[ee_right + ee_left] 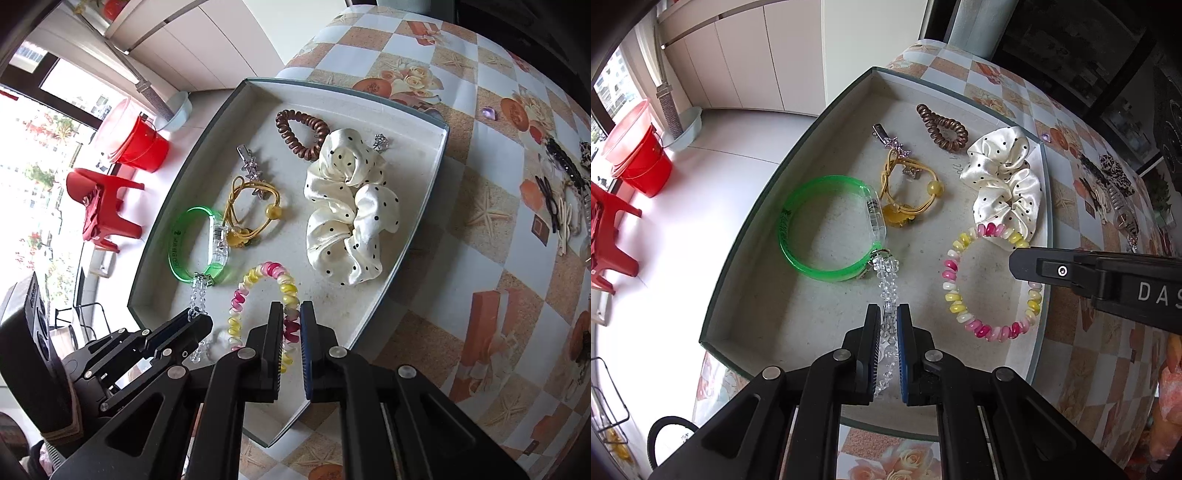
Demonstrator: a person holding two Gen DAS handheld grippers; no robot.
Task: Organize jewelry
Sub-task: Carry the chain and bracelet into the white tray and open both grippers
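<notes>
A shallow grey tray [746, 295] [413, 221] holds the jewelry. My left gripper [888, 314] is shut on a clear crystal bead strand [886, 273] whose far end touches the green bangle [827, 225]. It shows in the right wrist view [195, 321] at the lower left, with the strand [197, 291] and bangle [188, 247]. My right gripper [291, 314] is shut on the pink, yellow and white spiral hair tie [258, 280], which lies in the tray [960, 314]. One right finger [1052, 271] shows at the right of the left wrist view.
The tray also holds a white polka-dot scrunchie [1004, 177] [351, 210], a brown spiral tie [942, 127] [303, 136], a yellow bead elastic [908, 184] [251, 214] and a star clip [890, 140] [251, 166]. More hair clips [561, 199] lie on the checked tablecloth at the right.
</notes>
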